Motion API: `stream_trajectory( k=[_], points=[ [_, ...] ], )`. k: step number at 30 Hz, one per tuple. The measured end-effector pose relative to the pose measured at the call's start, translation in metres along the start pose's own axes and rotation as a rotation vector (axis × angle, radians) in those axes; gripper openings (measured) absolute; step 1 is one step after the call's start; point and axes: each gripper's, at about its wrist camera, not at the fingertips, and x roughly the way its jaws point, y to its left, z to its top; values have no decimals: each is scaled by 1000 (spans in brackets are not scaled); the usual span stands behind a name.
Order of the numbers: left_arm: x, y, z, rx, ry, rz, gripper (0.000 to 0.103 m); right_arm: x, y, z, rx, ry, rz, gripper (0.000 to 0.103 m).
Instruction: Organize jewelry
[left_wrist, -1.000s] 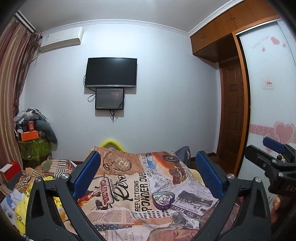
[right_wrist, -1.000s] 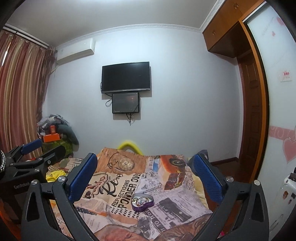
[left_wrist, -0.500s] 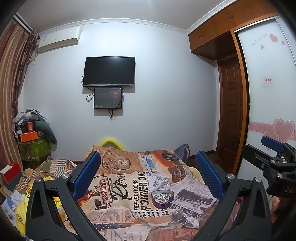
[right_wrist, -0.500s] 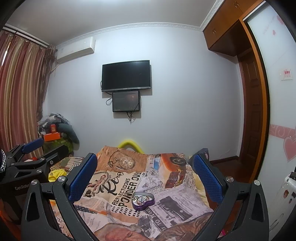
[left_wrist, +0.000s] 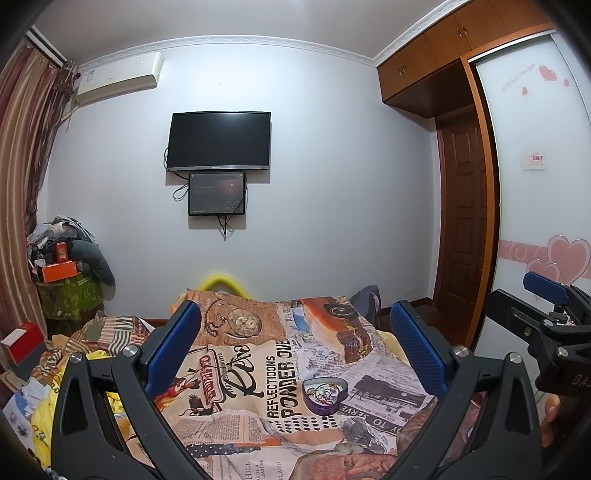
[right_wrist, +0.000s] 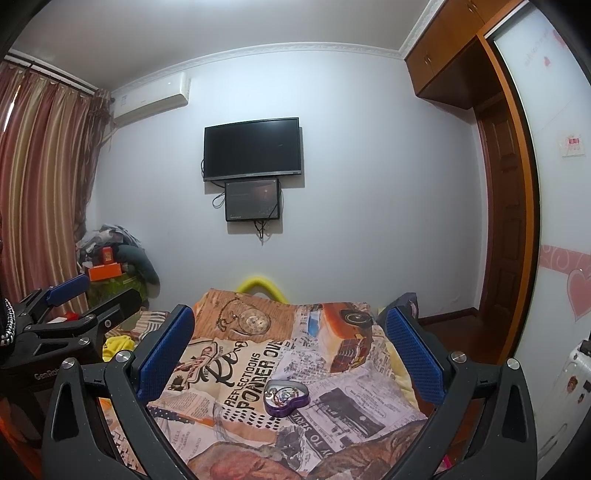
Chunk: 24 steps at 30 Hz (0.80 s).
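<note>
Heart-shaped jewelry tin on bedspread — both grippers spread wide, empty.

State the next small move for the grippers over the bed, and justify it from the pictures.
Probably lower the right gripper toward the purple heart-shaped tin: it lies open on the printed bedspread with jewelry inside, and both the right and left gripper are open, empty and well short of it.

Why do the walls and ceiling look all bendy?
Both wrist views use fisheye lenses: in the left wrist view the ceiling trim arches and the wardrobe bows; in the right wrist view the curtain curves. Corners go dark; the middle stays sharp.
</note>
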Motion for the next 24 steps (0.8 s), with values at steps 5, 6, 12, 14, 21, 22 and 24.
stream_trajectory(
  k=[5,6,12,14,21,22,24],
  points=[
    [1,0,0,-4,2,-2,103,1,-1,2,11,10,7,103],
    [1,0,0,-5,3,-2,103,1,-1,2,11,10,6,103],
    [2,0,-2,-12,8,-5,103,1,-1,2,7,12,3,103],
    [2,0,-2,-13,10,-6,103,2,-1,2,6,13,2,103],
    [3,1,-2,-12,22,-33,103,2,-1,2,7,11,0,103],
    [3,1,-2,-14,21,-31,103,2,-1,2,7,11,1,103],
    [3,1,-1,-16,24,-34,103,2,-1,2,8,12,1,103]
  ],
)
